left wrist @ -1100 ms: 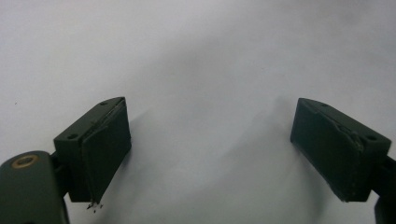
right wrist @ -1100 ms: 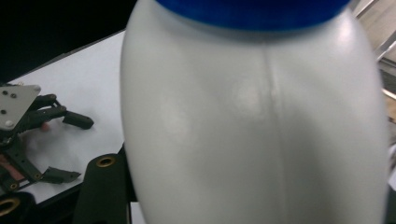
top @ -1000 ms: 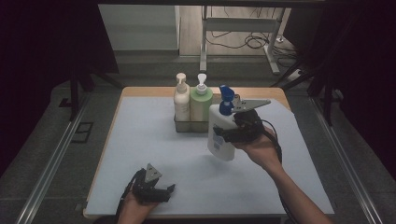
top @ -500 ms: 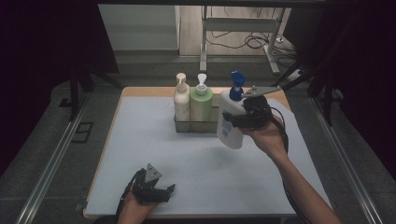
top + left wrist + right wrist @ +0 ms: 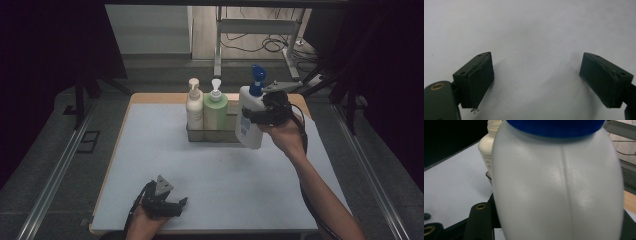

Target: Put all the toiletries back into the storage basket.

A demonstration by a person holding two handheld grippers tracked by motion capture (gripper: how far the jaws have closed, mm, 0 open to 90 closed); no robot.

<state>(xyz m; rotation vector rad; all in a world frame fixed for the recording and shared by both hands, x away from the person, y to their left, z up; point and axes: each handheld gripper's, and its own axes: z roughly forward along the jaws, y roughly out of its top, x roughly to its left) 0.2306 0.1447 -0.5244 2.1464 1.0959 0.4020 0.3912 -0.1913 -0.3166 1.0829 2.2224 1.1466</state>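
My right gripper [image 5: 260, 116] has its fingers clamped on the white bottle with the blue pump [image 5: 250, 122], gripping it around its upper body. I hold that bottle in the air, tilted a little, just to the right of the wire rack [image 5: 212, 134] and overlapping the rack's right end in the high view. In the right gripper view the bottle's pale body [image 5: 556, 185] rises between my fingers, its blue cap at the top edge. In the rack stand a cream pump bottle [image 5: 194, 106] at the left end and a green pump bottle [image 5: 215, 109] touching it on the right. My left gripper [image 5: 167, 205] rests low on the bench [image 5: 150, 150], well in front of the rack, its fingers [image 5: 477, 80] spread wide over bare white surface with nothing between them.
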